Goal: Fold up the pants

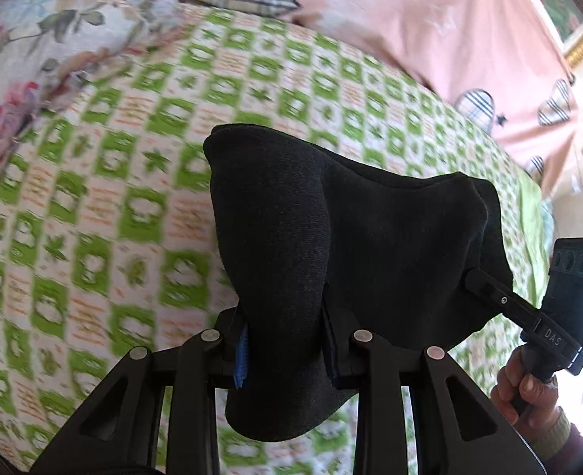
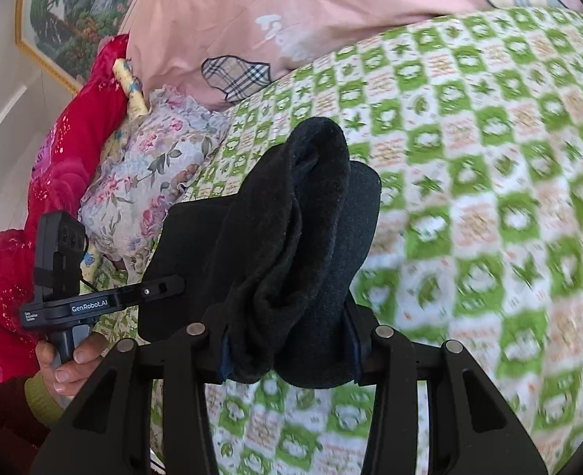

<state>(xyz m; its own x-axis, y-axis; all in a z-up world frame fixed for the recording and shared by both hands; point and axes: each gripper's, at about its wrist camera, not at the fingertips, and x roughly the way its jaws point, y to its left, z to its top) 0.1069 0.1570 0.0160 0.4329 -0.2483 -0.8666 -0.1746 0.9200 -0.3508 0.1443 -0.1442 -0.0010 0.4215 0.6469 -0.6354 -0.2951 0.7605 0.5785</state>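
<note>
The black pants hang as a folded bundle above the green-and-white checked bed cover. My left gripper is shut on one edge of the pants. My right gripper is shut on the other edge, where the cloth bunches into thick folds. The right gripper also shows in the left wrist view, clamped on the far side of the cloth. The left gripper shows in the right wrist view, clamped on the pants at the left. Both hold the pants lifted off the bed.
A pink quilt with plaid patches lies at the back of the bed. A floral pillow and a red blanket sit at the side. A framed picture hangs on the wall. The checked cover spreads below the pants.
</note>
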